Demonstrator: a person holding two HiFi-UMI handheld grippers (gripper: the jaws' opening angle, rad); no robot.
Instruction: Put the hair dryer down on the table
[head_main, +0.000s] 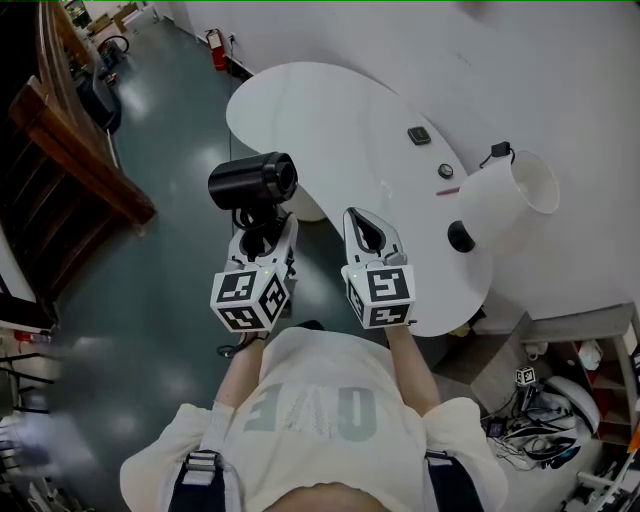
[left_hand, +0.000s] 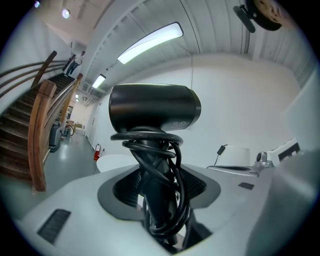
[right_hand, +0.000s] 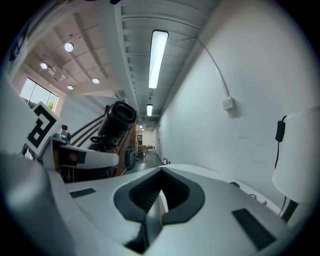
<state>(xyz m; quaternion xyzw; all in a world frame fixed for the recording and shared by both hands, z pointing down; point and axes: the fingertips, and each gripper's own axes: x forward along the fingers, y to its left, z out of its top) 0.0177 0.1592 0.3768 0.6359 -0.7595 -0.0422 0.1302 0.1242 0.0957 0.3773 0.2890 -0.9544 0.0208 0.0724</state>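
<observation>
A black hair dryer (head_main: 252, 181) stands upright in my left gripper (head_main: 262, 232), its barrel level and its nozzle turned right. The jaws stand wide, shut on the handle, which has its black cord (left_hand: 159, 200) wound round it. In the left gripper view the barrel (left_hand: 152, 107) fills the middle above the jaws. This gripper hangs over the dark floor, just left of the white table (head_main: 330, 120). My right gripper (head_main: 360, 218) hovers at the table's near edge, shut and empty, its tips (right_hand: 161, 172) meeting. The right gripper view shows the dryer (right_hand: 117, 120) at left.
A white cylinder-shaped thing (head_main: 505, 195) with a black cable lies at the table's right end. Two small dark items (head_main: 419, 135) (head_main: 446, 170) lie on the tabletop. A wooden staircase (head_main: 70, 150) runs along the left. A red fire extinguisher (head_main: 217, 48) stands by the far wall.
</observation>
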